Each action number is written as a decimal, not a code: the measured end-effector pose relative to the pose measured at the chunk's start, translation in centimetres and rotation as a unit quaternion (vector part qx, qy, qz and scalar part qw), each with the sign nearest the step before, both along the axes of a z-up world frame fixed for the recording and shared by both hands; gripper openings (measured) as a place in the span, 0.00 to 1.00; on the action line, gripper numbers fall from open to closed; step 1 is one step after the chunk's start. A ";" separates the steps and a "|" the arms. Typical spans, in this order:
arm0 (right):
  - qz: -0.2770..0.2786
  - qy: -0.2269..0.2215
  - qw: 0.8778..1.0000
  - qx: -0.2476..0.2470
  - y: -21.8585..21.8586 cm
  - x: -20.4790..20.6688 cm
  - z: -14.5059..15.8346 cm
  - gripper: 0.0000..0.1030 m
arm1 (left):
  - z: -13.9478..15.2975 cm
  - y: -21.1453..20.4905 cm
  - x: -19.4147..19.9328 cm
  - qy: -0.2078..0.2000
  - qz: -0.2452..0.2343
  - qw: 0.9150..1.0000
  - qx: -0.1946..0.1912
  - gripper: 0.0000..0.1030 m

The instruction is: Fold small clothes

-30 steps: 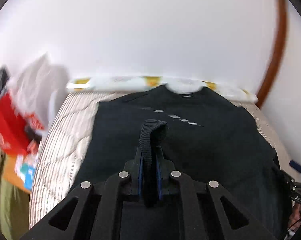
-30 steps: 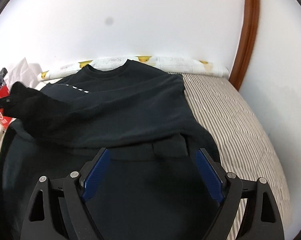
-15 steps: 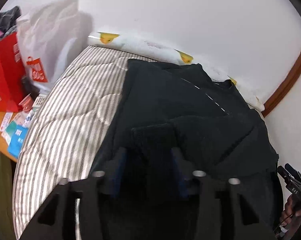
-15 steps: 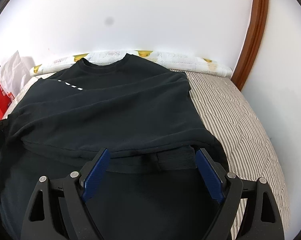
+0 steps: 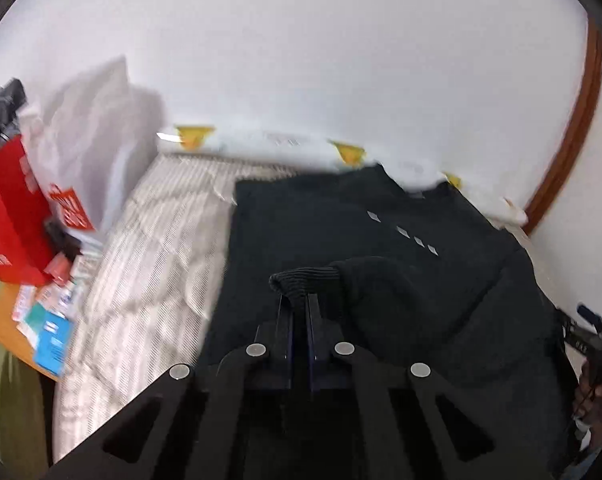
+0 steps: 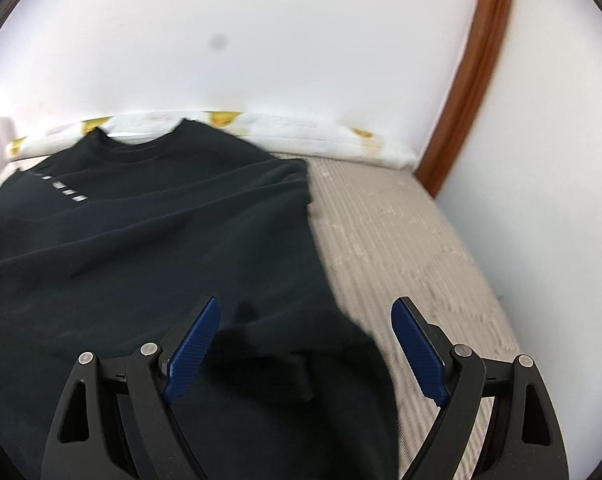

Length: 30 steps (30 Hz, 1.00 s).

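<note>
One black sweatshirt (image 5: 309,224) on the bed; one ribbed cuff (image 5: 305,278) visible. Four small white diamond marks (image 5: 415,236) counted on its chest. One striped quilt (image 5: 149,248) under it. One white pillow (image 6: 309,136) along the wall, with at least three yellow prints visible. Two grippers: left (image 5: 299,312), right (image 6: 305,344). One red bag (image 5: 9,216) and one white bag (image 5: 93,128) beside the bed. Loose packets below them are blurred; number not determinable. One brown wooden trim (image 6: 473,72).

Both wrist cameras look down and forward, close over the black shirt (image 5: 341,220) toward the white wall. The left views from its left side, the right from its right; both share the collar.
</note>
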State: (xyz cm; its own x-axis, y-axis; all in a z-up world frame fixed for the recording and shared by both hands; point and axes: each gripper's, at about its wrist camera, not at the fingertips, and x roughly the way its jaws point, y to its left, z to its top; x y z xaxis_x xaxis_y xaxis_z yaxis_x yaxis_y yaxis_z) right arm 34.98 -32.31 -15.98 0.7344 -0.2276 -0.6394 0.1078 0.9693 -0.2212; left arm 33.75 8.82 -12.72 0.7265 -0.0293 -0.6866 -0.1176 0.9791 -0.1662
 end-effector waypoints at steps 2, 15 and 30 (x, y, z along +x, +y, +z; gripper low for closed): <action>-0.015 0.003 1.000 -0.008 -0.7 0.5 -0.9 0.84 | -0.7 0.2 1.1 0.012 0.009 1.000 0.022 0.05; -0.029 0.018 0.996 0.079 -3.9 0.2 -2.3 0.83 | -3.9 -0.5 1.2 0.065 0.009 0.997 0.043 0.09; -0.015 -0.048 0.995 0.090 -4.9 -8.7 2.2 0.77 | 0.3 -3.9 -5.8 0.055 -0.022 0.998 0.035 0.09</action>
